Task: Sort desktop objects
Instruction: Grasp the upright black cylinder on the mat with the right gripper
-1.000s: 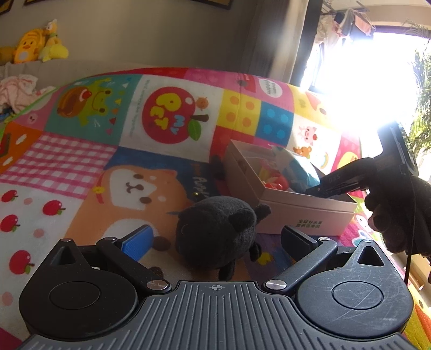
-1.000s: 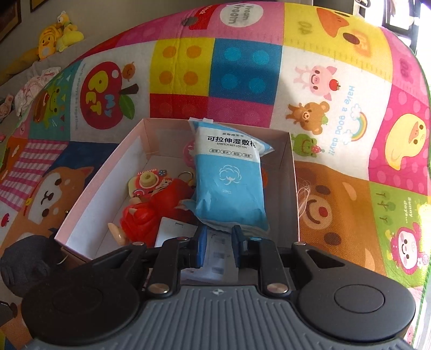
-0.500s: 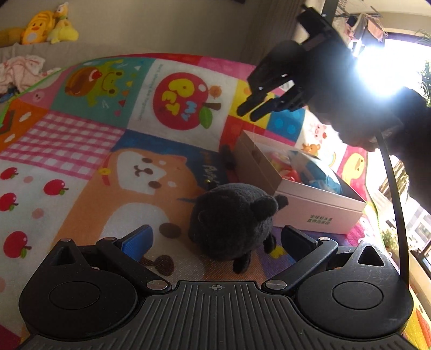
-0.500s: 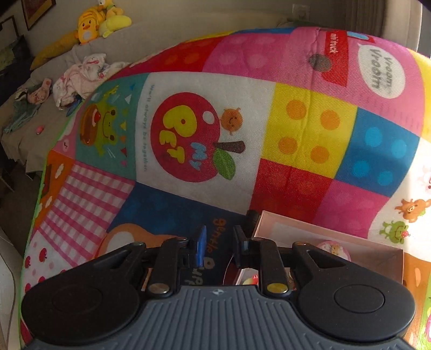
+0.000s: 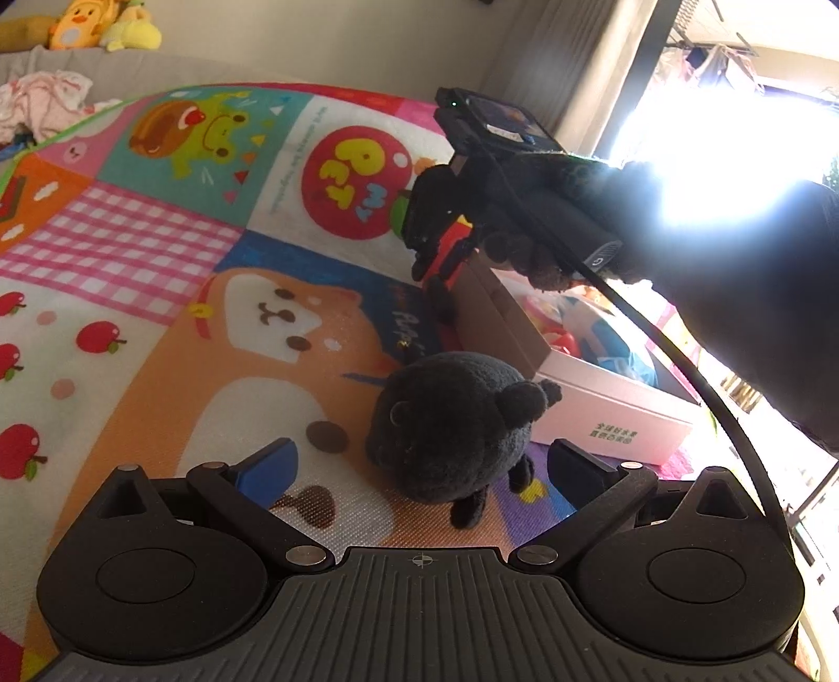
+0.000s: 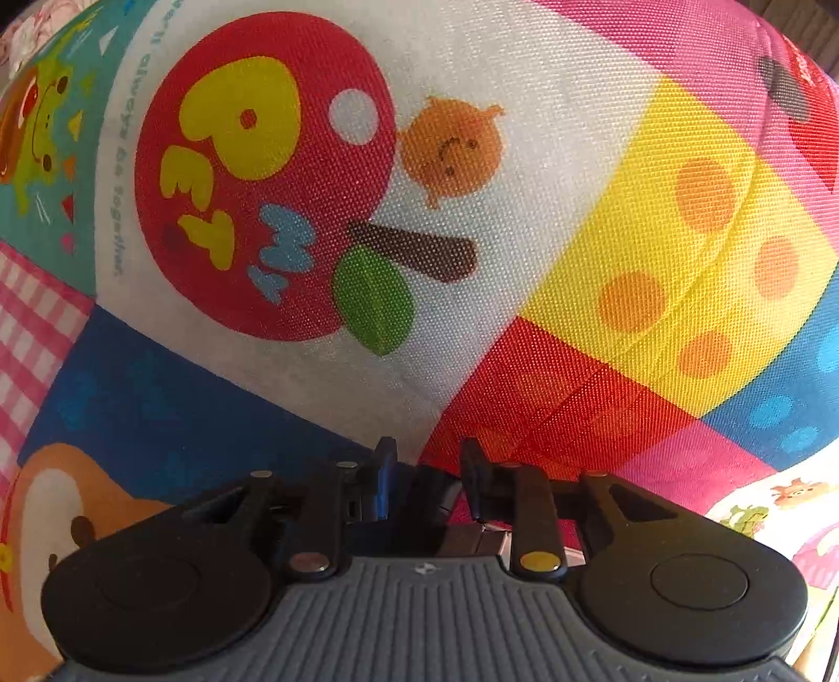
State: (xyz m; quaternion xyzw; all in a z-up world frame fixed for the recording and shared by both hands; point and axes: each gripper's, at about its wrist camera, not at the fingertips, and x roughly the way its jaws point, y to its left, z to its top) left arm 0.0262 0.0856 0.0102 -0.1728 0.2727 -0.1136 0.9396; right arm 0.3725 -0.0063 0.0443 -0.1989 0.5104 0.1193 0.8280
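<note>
A black plush toy (image 5: 451, 435) stands on the colourful play mat (image 5: 157, 294), just ahead of my left gripper (image 5: 422, 464). That gripper is open, with a finger on either side of the toy and neither touching it. Behind the toy is a white box (image 5: 619, 419) holding a blue wipes packet (image 5: 613, 336) and a red toy (image 5: 563, 341). A gloved hand points my right gripper (image 5: 438, 275) steeply down at the box's far left corner, over a small dark object (image 5: 445, 309). In the right wrist view, the right gripper (image 6: 427, 467) has its jaws opening narrowly, with the dark object (image 6: 430, 498) low between them. I cannot tell whether they touch it.
A grey sofa edge at the back carries yellow plush toys (image 5: 99, 29) and a heap of pink clothes (image 5: 47, 102). A window (image 5: 708, 131) at the right glares brightly. A black cable (image 5: 681, 367) hangs from the right gripper across the box.
The right gripper left the box, swung left past its far corner and came close over the mat. Its jaws have parted a little. The left gripper stayed by the plush toy.
</note>
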